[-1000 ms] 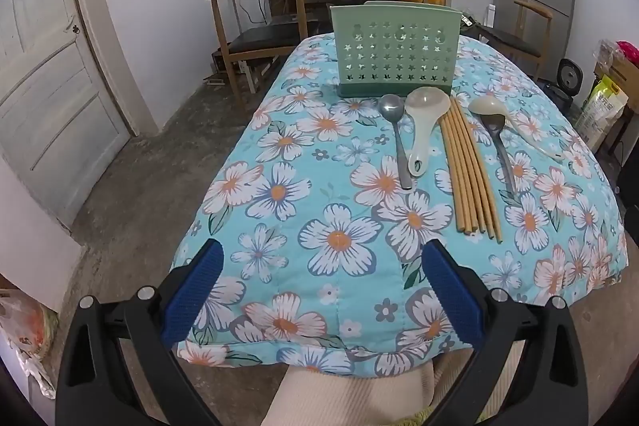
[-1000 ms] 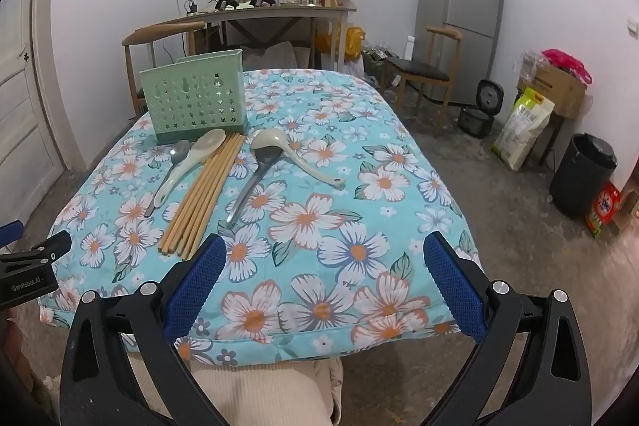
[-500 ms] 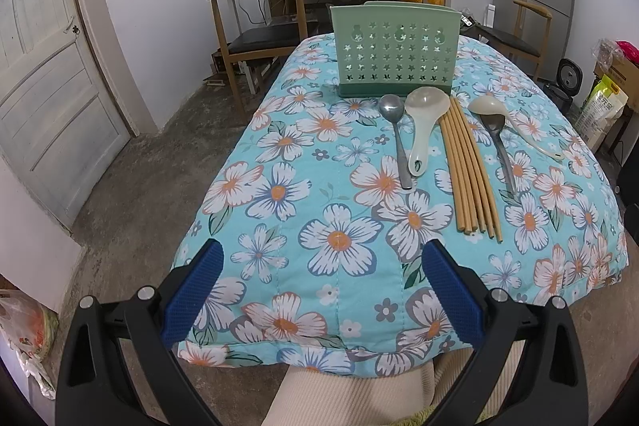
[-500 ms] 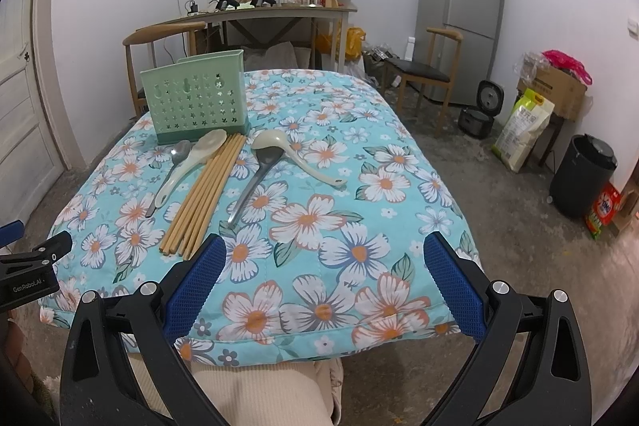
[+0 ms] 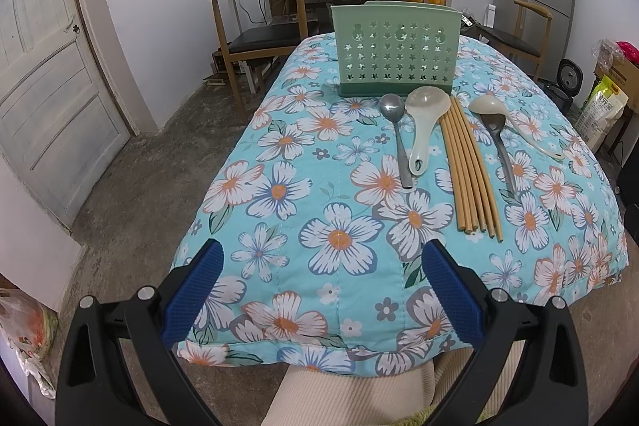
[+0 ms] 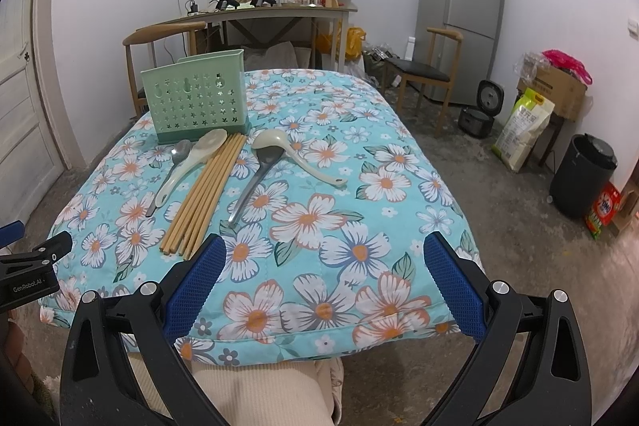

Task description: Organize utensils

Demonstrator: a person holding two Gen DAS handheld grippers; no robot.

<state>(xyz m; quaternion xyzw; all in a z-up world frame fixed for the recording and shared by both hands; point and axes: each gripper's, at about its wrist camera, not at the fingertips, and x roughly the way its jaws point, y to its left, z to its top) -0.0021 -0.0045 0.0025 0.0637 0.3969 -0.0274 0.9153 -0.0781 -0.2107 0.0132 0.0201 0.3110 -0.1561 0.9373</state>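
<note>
Holding both claws at the near edge of the table, w/ nothing between the pads. My left gripper (image 5: 319,268) is spread wide, blue pads well apart, over the flowered cloth (image 5: 339,238). My right gripper (image 6: 321,264) is spread the same way, also bare, over the near right part of the cloth (image 6: 359,250). From the right cam the tip of my left gripper (image 6: 36,262) shows at the far left edge.

Utensils all lie flat on the cloth, none in the holder. The green holder (image 5: 393,50) stands upright toward the far end of the table, star holes facing me; same holder (image 6: 195,98) in the right view. Just in front of it, left to right: a small metal spoon (image 5: 395,138), bowl near the holder base, handle toward me; a cream rice paddle (image 5: 423,122) touching or just beside that spoon; a bundle of bamboo chopsticks (image 5: 471,178) lying side by side, ends toward me; a dark metal ladle-type spoon (image 5: 497,142); and a cream soup ladle (image 5: 515,122) whose bowl sits against the dark spoon's bowl, handle angled off to the right.

Right cam shows the same row: chopsticks (image 6: 203,194), dark spoon (image 6: 255,174), cream ladle (image 6: 295,158).

My knees in cream trousers (image 5: 359,398) are below the table edge.
</note>
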